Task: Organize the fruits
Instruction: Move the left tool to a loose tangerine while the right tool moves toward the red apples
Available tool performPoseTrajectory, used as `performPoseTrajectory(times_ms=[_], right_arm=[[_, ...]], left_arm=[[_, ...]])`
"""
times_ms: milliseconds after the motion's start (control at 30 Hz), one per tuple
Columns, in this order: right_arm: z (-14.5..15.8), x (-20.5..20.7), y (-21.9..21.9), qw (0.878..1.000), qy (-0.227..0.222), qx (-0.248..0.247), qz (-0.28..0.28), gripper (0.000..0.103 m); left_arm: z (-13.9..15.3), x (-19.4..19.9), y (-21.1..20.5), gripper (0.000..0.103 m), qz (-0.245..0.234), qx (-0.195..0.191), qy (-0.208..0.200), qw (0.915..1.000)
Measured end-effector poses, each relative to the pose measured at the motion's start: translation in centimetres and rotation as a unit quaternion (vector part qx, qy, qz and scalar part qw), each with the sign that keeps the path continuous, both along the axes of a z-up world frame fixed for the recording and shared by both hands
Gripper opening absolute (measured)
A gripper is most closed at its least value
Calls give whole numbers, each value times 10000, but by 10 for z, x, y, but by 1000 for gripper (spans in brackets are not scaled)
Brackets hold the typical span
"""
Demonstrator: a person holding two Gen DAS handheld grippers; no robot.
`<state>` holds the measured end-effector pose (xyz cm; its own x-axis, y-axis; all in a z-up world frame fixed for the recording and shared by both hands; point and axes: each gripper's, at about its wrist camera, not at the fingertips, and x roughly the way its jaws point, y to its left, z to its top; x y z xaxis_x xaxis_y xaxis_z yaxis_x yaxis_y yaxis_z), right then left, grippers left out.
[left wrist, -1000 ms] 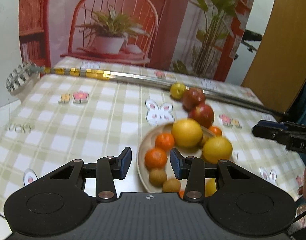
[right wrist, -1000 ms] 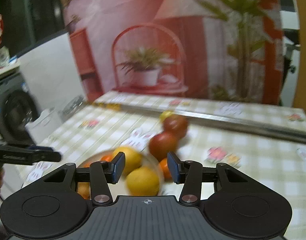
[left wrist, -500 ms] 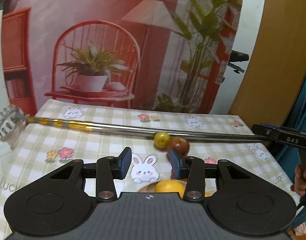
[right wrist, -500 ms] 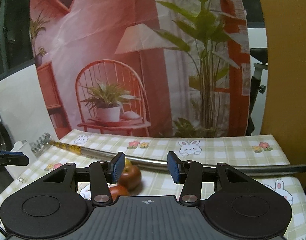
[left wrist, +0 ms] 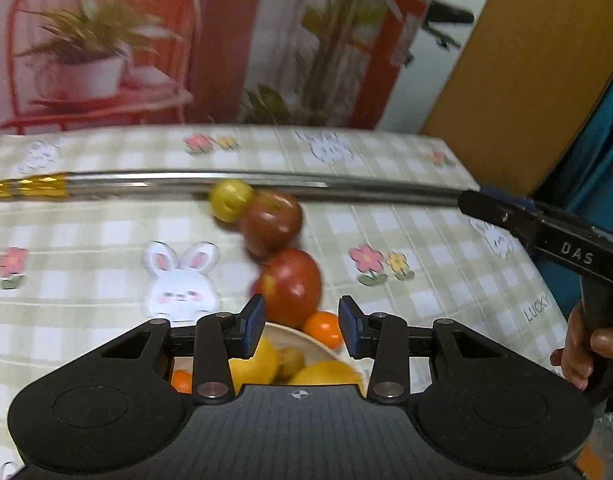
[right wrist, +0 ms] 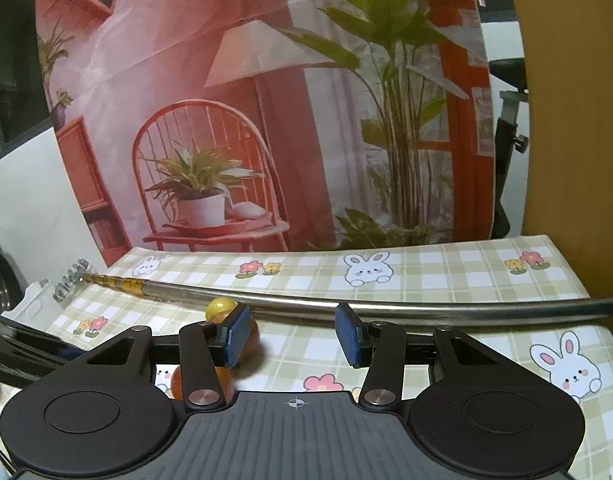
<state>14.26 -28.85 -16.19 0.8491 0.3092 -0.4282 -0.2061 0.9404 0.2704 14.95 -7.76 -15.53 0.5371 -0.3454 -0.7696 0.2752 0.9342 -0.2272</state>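
Checked counter (left wrist: 86, 216) has a long metal rod (left wrist: 346, 186) lying across the far side. Left hand-held gripper (left wrist: 300, 326) is spread wide, empty, over a plate (left wrist: 302, 338) of oranges. Right hand-held gripper (right wrist: 292, 334) is wide too, holding nothing. Two red apples (left wrist: 292, 284) and a small yellow fruit (left wrist: 230, 200) sit just beyond the plate, near the rod.

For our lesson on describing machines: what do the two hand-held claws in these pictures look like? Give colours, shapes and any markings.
Both claws are matt black. The left claw has two angular linkage arms with silver rivets, blue ribbed pads, round discs on a ribbed base and a small crosshair mark. The right claw is built the same. Seen from the left wrist view, its black side bears the white letters "DAS". No cables or sleeves show.
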Motion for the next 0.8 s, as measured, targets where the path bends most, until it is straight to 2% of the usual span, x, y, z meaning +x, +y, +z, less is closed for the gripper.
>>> performPoseTrajectory(times_ms=[100, 233, 367, 467, 700, 800], right_arm=[[-5, 0, -8, 10000, 18, 63, -40, 44], [-11, -3, -18, 9999, 32, 129, -98, 44], [-18, -7, -30, 9997, 70, 121, -189, 44], [-21, -8, -39, 9994, 101, 200, -282, 44], [-28, -11, -47, 9987, 144, 343, -345, 44], [-29, -11, -48, 9984, 151, 385, -374, 44]], left_arm=[[-14, 18, -19, 41, -137, -13, 330, 9994], [-33, 35, -38, 41, -198, 160, 627, 9977], [-53, 42, -43, 41, -127, -7, 1010, 9948], [-54, 40, -48, 40, -126, 194, 842, 9962], [-53, 42, -55, 40, -177, 377, 777, 9961], [-51, 42, -57, 39, -199, 328, 734, 9966]])
